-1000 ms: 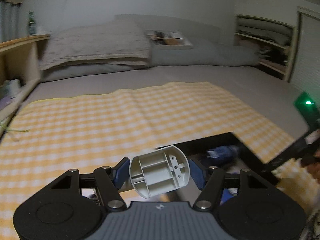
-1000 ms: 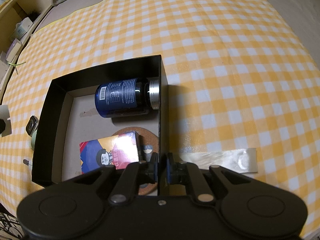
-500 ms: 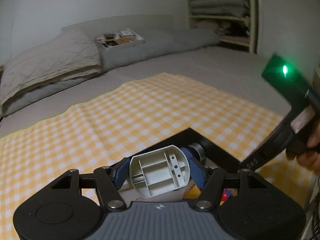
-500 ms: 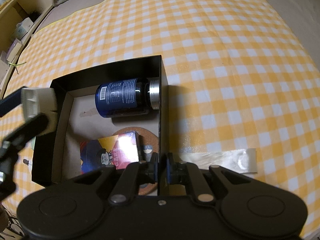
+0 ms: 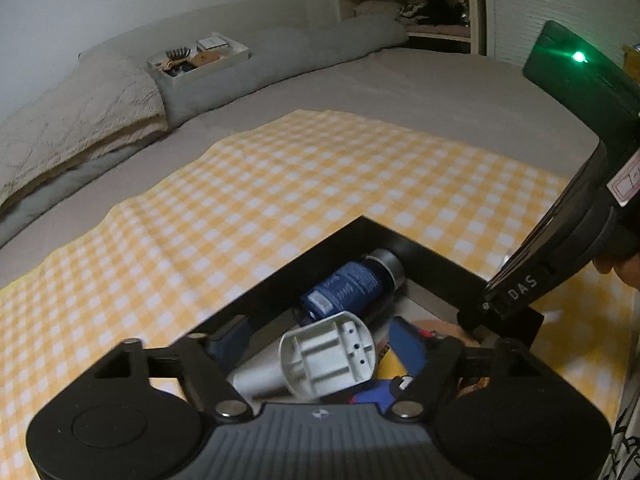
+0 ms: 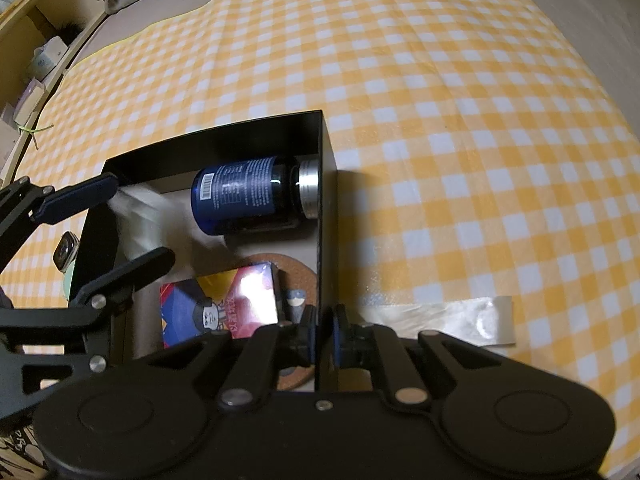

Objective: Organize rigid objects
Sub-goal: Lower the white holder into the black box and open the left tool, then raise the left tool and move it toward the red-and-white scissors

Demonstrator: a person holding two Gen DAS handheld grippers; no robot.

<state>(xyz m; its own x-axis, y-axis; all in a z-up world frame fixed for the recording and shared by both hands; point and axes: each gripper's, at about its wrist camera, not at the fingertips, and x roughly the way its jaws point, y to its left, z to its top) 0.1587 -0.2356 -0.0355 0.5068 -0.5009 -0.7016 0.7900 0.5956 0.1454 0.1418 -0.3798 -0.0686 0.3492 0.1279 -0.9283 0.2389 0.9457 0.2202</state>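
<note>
Your left gripper (image 5: 316, 350): jaws just spread, ribbed grey plastic piece (image 5: 326, 360) loose between them.
Your right gripper (image 6: 322, 328): clamped on black box wall (image 6: 326, 216).
Box: holds glossy blue bottle (image 6: 244, 200).

Everything I am sorting sits in or at the open black cardboard box (image 6: 326, 208) on the checked cloth. Against its far wall lies the dark blue bottle with a silver cap (image 6: 248, 200), on its side, cap touching the box's right wall. Nearer to me in the box, the glossy red-and-blue illustrated card pack (image 6: 218, 304) lies flat, overlapping the round cork coaster (image 6: 296, 276), which sits against the right wall. The pale grey plastic piece with a ribbed, compartmented end face (image 5: 328, 354) is inside the box at its left side, tilted, just in front of the bottle; it shows only as a white blur from my right side.
</note>
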